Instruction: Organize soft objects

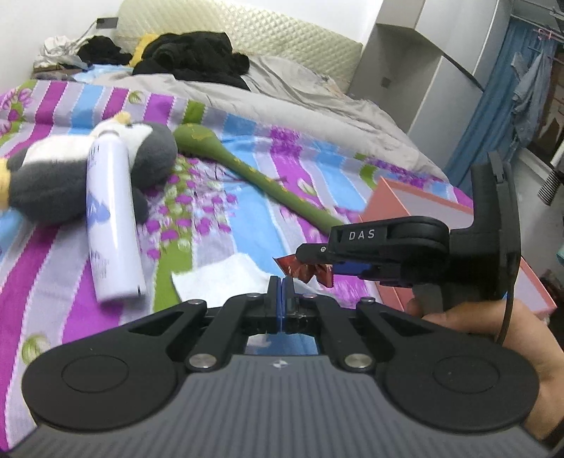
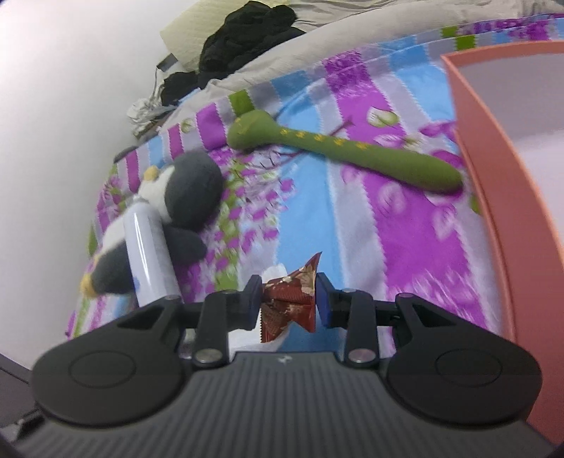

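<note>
Left wrist view: striped floral bedspread (image 1: 246,169), quilted headboard (image 1: 246,31).

Home bedroom. Bed (image 1: 246,148) spread with striped floral sheet in purple, blue and green; grey duvet (image 1: 282,95) rumpled toward quilted cream headboard (image 1: 246,31). Black clothes (image 1: 197,53) heaped by the headboard, more crumpled laundry (image 1: 56,49) in the corner against a white wall. Plush penguin (image 1: 70,169) and green plush snake (image 1: 246,169) lying on the sheet. Blue curtain (image 1: 493,105) and hanging denim garment (image 1: 532,91) beyond a white cabinet (image 1: 423,70).
</note>
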`<state>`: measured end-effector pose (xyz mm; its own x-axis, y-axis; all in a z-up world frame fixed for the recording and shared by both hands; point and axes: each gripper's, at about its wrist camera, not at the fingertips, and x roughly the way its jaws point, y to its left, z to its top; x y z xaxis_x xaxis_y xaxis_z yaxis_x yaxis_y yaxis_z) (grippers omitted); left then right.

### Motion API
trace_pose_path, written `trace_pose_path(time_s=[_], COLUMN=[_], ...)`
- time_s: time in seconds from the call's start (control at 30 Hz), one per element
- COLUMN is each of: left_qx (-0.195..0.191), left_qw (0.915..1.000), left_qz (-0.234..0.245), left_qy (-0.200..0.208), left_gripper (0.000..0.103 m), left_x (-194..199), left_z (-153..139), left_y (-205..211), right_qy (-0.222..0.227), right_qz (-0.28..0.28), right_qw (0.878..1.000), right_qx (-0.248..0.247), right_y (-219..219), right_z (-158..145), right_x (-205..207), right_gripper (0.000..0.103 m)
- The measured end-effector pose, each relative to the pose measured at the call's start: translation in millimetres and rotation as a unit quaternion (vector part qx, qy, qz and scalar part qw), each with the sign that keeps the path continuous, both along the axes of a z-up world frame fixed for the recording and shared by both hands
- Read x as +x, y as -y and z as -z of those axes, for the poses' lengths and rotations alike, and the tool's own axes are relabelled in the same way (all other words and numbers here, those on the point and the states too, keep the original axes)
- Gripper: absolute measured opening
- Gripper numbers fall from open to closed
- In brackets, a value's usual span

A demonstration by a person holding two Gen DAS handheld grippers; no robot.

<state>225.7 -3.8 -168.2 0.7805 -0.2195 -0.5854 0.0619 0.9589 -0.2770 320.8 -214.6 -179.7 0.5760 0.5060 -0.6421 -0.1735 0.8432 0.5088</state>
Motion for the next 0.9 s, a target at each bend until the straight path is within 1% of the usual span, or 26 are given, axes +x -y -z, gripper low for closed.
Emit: trace_pose_path(time_s=[0.07,0.1,0.17,0.27,0.33,0.4,0.47,0.5,0.57,0.6,0.63,0.7,0.77,0.83,0.9], left_qx=[-0.002,0.000,0.037,0.050,0.068,0.069,0.054,0.054,0.059,0.061,0.063,0.069,0.079,0.083,0.088], left_qw=[0.9999,0.9999,0.9989,0.9973,0.9958,0.9954,0.9959,0.9955,0.9949,0.9946,0.9944,0.9947,0.9943,0.9939,0.9937], left_qz=[0.003,-0.002,-0.022,-0.041,-0.045,-0.041,-0.038,-0.039,-0.036,-0.035,-0.036,-0.033,-0.026,-0.015,-0.007], left_qy=[-0.010,-0.015,-0.020,-0.035,-0.043,-0.052,-0.062,-0.068,-0.073,-0.076,-0.077,-0.068,-0.067,-0.072,-0.070], left_gripper=[0.001,0.001,0.001,0.001,0.001,0.002,0.008,0.016,0.053,0.058,0.062,0.063,0.064,0.068,0.069], left_x=[-13,-16,-19,-10,-4,2,6,9,14,17,19,22,26,31,34], left_z=[5,8,18,42,57,69,78,81,88,91,93,95,97,101,103], left_y=[1,0,2,-5,-7,-11,-18,-19,-19,-19,-18,-15,-12,-9,-7], right_qy=[-0.002,0.000,0.000,0.006,0.014,0.016,0.023,0.026,0.029,0.030,0.031,0.030,0.027,0.029,0.029], right_qz=[0.003,0.003,0.002,0.000,0.000,0.005,0.012,0.014,0.014,0.012,0.011,0.003,-0.002,-0.003,-0.003], right_qw=[1.000,1.000,0.999,0.998,0.997,0.996,0.995,0.994,0.993,0.992,0.992,0.990,0.990,0.990,0.990], right_qx=[-0.011,-0.019,-0.035,-0.060,-0.076,-0.087,-0.100,-0.106,-0.114,-0.119,-0.124,-0.135,-0.141,-0.141,-0.136], right_y=[2,3,2,-3,-4,-2,2,3,5,5,4,2,0,0,2], right_z=[3,4,8,13,15,16,15,15,15,17,18,23,29,32,33], right_x=[-15,-23,-37,-53,-63,-70,-76,-77,-82,-83,-85,-87,-88,-88,-88], right_gripper=[0.035,0.035,0.036,0.036,0.036,0.036,0.036,0.035,0.035,0.035,0.035,0.035,0.035,0.035,0.035])
